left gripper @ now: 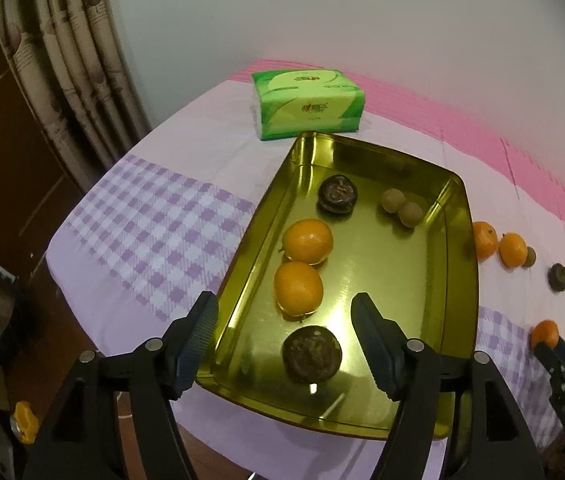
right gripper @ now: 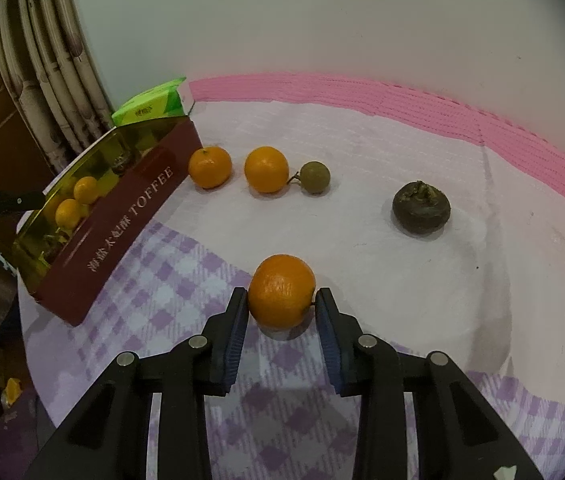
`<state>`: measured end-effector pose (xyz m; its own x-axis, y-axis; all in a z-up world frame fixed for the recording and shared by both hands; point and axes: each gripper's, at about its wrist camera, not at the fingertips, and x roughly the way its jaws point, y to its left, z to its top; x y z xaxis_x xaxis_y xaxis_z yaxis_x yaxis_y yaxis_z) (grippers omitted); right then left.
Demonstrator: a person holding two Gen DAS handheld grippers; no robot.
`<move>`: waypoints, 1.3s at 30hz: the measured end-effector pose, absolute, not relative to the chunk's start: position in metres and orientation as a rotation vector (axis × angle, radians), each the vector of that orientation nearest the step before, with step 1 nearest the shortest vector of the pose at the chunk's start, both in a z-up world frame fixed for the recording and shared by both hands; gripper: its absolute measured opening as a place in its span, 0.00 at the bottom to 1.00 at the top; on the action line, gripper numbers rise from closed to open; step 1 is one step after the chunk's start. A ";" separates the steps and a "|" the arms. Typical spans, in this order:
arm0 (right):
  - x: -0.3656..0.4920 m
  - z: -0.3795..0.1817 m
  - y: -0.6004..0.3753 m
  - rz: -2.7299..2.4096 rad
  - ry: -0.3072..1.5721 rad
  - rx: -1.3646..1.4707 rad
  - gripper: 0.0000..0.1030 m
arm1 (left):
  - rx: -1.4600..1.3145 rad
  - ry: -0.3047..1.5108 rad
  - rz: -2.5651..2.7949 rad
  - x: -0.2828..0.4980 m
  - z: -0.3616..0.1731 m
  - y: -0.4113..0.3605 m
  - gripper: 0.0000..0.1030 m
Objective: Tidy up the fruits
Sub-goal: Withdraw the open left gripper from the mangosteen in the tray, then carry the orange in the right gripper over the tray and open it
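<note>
A gold tin tray (left gripper: 458,280) holds two oranges (left gripper: 308,240), two dark wrinkled fruits and two small brownish fruits (left gripper: 400,208). My left gripper (left gripper: 284,304) hangs open over the tray's near end. The nearer dark fruit (left gripper: 310,354) lies in the tray between its fingers, untouched. My right gripper (right gripper: 281,300) is shut on an orange (right gripper: 282,290) resting on the checked cloth. On the cloth beyond lie two oranges (right gripper: 210,167), a small green-brown fruit (right gripper: 314,177) and a dark fruit (right gripper: 421,208). The tin's red TOFFEE wall (right gripper: 122,220) is at the left.
A green tissue pack (left gripper: 308,104) lies behind the tray. The table's left edge drops off beside a curtain (left gripper: 74,80) and a brown door. A pink strip (right gripper: 402,100) runs along the wall at the back.
</note>
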<state>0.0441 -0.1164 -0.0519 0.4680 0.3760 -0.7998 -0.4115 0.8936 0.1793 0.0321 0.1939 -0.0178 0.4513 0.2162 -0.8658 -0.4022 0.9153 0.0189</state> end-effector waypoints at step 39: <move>0.087 0.020 -0.002 0.746 0.916 -0.024 0.30 | -0.249 0.980 0.513 0.021 -0.005 0.220 0.69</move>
<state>0.0865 -0.0022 0.0196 0.3793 0.5743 -0.7255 -0.5940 0.7523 0.2850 0.0214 0.2200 -0.0054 0.4509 0.3001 -0.8406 -0.5192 0.8543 0.0265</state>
